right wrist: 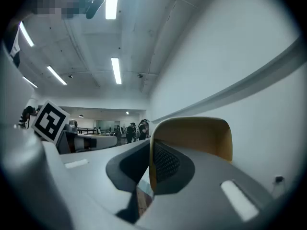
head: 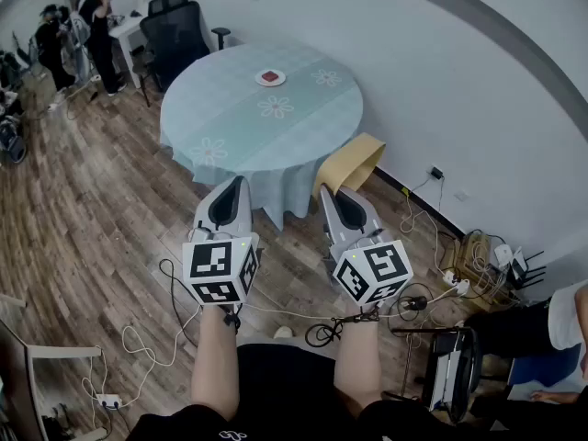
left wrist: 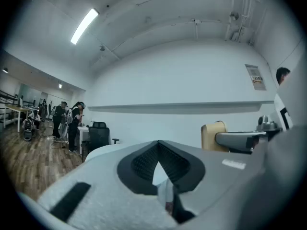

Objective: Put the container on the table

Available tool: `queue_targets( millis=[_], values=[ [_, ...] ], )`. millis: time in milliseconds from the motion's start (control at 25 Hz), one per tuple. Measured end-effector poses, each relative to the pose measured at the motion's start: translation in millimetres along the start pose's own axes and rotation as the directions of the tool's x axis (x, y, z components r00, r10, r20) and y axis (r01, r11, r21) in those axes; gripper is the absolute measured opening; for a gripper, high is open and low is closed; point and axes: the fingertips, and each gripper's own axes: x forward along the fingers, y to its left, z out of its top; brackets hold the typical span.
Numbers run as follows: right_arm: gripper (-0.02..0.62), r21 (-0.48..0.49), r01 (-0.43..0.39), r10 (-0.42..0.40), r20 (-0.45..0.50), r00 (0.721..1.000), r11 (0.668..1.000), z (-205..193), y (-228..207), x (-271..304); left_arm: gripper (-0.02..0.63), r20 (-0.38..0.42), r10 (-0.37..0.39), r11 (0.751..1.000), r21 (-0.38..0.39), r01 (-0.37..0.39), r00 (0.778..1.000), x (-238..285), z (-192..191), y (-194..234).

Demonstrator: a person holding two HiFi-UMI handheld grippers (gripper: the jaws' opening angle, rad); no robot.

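Container point(head: 269, 78): small, shallow and white with something red inside, sitting on the far part of a round desk point(head: 220, 127) draped in a pale green flowered cloth. Judging by how it lies, it is already on the desk. I hold the left gripper point(head: 238, 183) and right gripper point(head: 324, 192) side by side in the air, short of the desk's near edge and well apart from the container. Each has its jaws pressed together with nothing between them. A tan chair point(head: 354, 162) stands beside the desk, near the wall. I judge the container light and rigid, perhaps smooth-walled. If I had to move it, I would pinch its rim and keep it level so the contents stay put.
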Motion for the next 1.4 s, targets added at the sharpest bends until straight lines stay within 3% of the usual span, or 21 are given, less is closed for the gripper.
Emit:
queue_targets(
  millis=[160, 440, 760, 960, 1120, 1400],
  values=[
    [0.015, 0.002, 0.012, -0.012, 0.009, 1.0, 1.0, 4, -10, -10, 0.003, -0.003, -0.011, 1.0, 0.0, 0.011, 1.0, 10, 3, -13],
    [0.017, 0.057, 0.057, -0.061, 0.079, 0.995, 0.997, 20, -52, -38, 0.003, 0.024, -0.099, 0.995, 0.01, 0.099, 0.995, 31, 14, -60],
    [0.017, 0.108, 0.083, -0.096, 0.123, 0.988, 0.991, 18, -87, -17, 0.003, 0.031, -0.056, 0.998, 0.025, 0.056, 0.998, 56, 16, -38],
    [0.017, 0.11, 0.056, -0.067, 0.105, 0.992, 0.992, -5, -104, 29, 0.003, 0.024, -0.015, 1.0, 0.006, 0.015, 1.0, 94, 0, -8],
    [0.018, 0.124, 0.065, -0.079, 0.103, 0.992, 0.99, -26, -142, 84, 0.003, 0.013, 0.011, 1.0, 0.008, -0.011, 1.0, 145, -20, 22],
    [0.017, 0.203, 0.075, -0.094, 0.083, 0.992, 0.976, -63, -215, 233, 0.003, -0.096, 0.093, 0.996, 0.023, -0.092, 0.991, 274, -50, 117]
  ],
)
